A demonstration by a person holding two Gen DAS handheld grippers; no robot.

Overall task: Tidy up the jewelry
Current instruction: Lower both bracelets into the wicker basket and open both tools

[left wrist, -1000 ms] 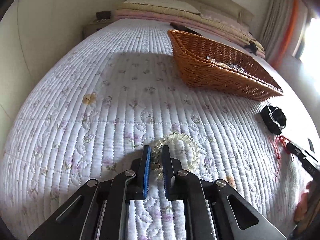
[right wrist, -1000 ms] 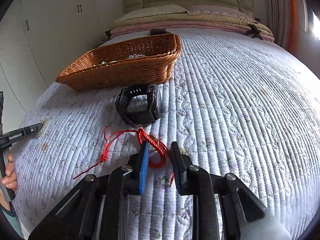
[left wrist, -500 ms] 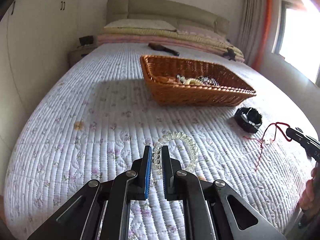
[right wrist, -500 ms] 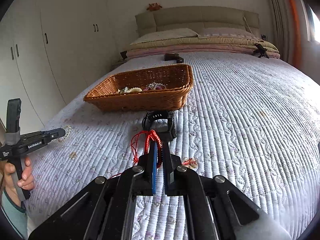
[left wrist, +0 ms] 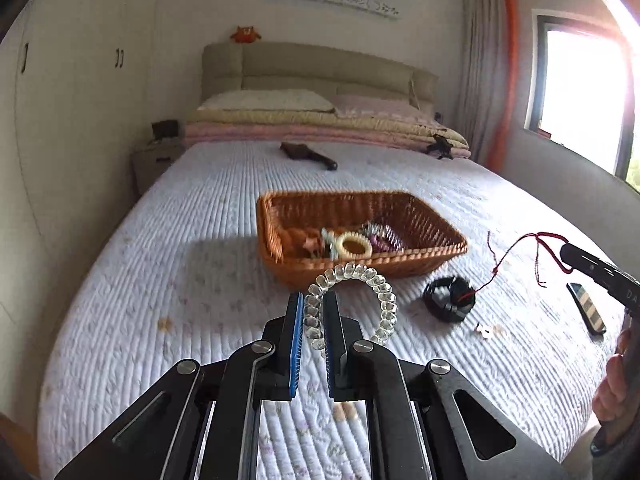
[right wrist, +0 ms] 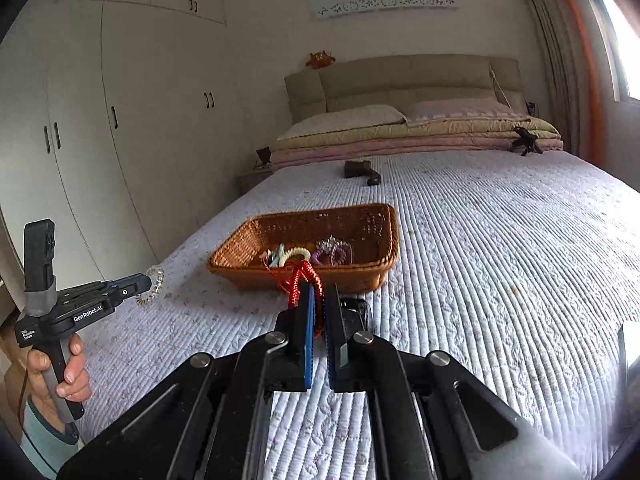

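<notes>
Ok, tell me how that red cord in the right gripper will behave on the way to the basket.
The red cord is probably floppy: it droops in loose loops and thin tails from the right gripper. It looks light, so it may swing. A trailing end could snag on the basket rim or the watch beneath it.

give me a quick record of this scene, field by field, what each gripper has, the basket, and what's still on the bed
left gripper: shut on clear spiral bracelet, lifted off the bed
right gripper: shut on red cord bracelet, lifted
basket: wicker, on the quilt, holds a cream ring and purple pieces
left on bed: black watch, a small pale item beside it
</notes>
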